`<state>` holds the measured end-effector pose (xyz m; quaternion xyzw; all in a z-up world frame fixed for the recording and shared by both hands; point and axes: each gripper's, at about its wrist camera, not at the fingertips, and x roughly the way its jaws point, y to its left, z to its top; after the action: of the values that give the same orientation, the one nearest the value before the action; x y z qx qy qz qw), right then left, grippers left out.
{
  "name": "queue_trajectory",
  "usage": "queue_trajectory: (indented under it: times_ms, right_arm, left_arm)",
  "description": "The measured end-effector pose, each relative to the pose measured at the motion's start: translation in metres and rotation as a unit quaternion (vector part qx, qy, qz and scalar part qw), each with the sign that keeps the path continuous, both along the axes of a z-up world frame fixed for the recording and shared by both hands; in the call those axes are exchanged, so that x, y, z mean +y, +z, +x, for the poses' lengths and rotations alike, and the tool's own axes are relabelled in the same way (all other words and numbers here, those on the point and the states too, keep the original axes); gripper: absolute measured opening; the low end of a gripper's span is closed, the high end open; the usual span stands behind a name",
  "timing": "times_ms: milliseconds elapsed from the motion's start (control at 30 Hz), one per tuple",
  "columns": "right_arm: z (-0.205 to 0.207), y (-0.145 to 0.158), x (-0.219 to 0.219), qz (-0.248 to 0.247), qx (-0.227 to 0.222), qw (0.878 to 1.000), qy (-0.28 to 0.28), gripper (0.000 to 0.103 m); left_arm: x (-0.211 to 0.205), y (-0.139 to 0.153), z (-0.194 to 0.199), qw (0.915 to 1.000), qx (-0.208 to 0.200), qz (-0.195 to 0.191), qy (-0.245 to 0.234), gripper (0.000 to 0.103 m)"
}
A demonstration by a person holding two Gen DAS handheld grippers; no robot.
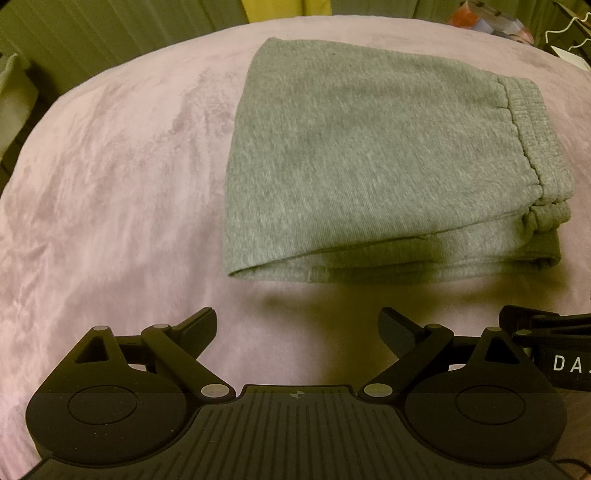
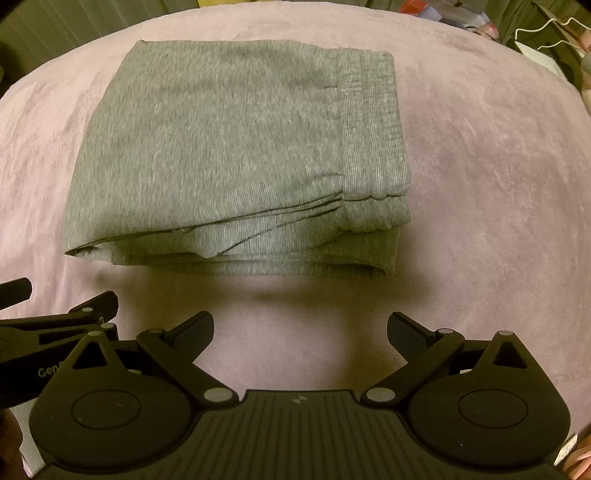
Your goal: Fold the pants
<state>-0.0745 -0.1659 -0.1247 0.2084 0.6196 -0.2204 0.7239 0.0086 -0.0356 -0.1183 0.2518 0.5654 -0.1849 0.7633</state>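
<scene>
Grey pants (image 1: pixel 369 162) lie folded into a compact stack on a pink velvety cover (image 1: pixel 110 184), with the ribbed waistband (image 1: pixel 532 147) on the right. They also show in the right wrist view (image 2: pixel 229 158), waistband (image 2: pixel 373 125) at the right. My left gripper (image 1: pixel 297 328) is open and empty, held back from the stack's near edge. My right gripper (image 2: pixel 301 328) is open and empty, also short of the stack. Each gripper's side shows in the other's view: the right one (image 1: pixel 546 343), the left one (image 2: pixel 55 321).
The pink cover (image 2: pixel 498 184) spreads wide around the pants. Clutter, boxes (image 1: pixel 491 22) and a white wire hanger (image 2: pixel 546 33), sits beyond its far right edge. Dark ribbed panelling (image 1: pixel 92 33) stands behind the far left edge.
</scene>
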Motion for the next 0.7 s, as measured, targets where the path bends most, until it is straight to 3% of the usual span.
queue_trajectory:
  times_ms: [700]
  right_arm:
    - [-0.0022, 0.0015, 0.0, -0.003, -0.002, 1.0, -0.002, 0.1]
  left_arm:
    - [0.0038, 0.0046, -0.0024, 1.0, -0.001, -0.007, 0.006, 0.098]
